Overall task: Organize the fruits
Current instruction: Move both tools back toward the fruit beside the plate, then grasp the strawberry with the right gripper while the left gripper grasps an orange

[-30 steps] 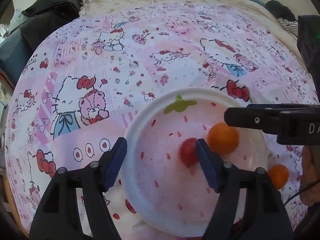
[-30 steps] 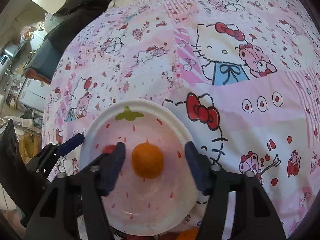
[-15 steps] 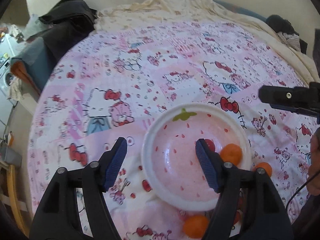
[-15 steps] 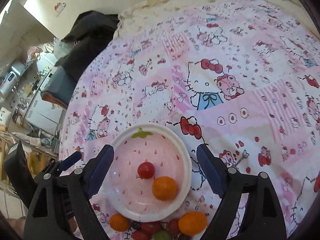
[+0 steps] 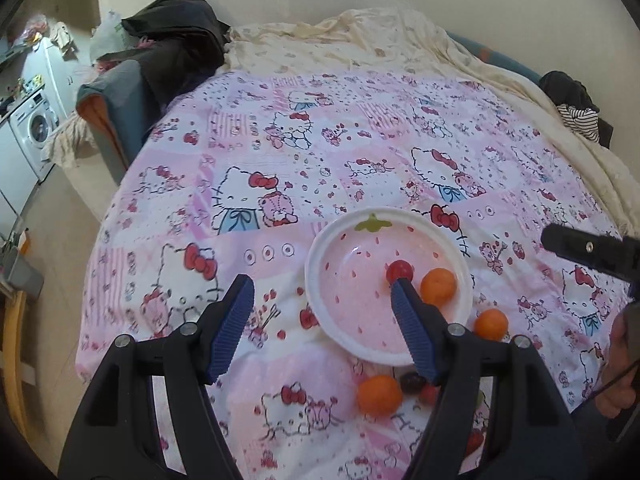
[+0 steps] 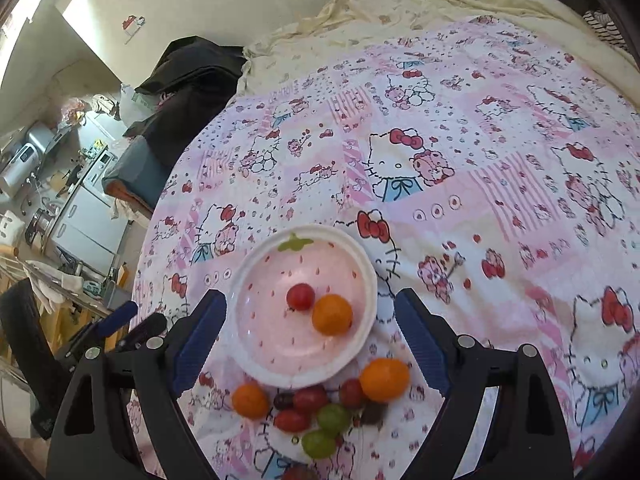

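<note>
Both tongs are seen spread wide and empty: right tongs (image 6: 310,334) held above the plate, left tongs (image 5: 322,320) offset to its left side.

Nearest, in the right wrist view, a loose cluster of fruit lies on the bedsheet (image 6: 460,184) just below the plate: two green grapes (image 6: 325,430), several cherry tomatoes (image 6: 310,399), a dark grape (image 6: 283,401), a small orange at left (image 6: 251,400) and a larger orange at right (image 6: 384,379).

Beyond these, the strawberry-print plate (image 6: 362,264) already holds one cherry tomato (image 6: 300,296) touching one orange (image 6: 332,314).

Step in hand, as judged: the next fruit is to be fetched from the cluster. The larger orange is best taken first, being at the cluster's edge and least crowded. The soft grapes and tomatoes should be closed on gently; the bedding is soft, so pressing down is likely to roll neighbours.

Obstruction: the fruits touch each other, so one finger must be slid between them.

Farther off, a cream blanket (image 6: 420,4) and dark clothing (image 6: 192,68) lie at the bed's far end, well clear.
</note>
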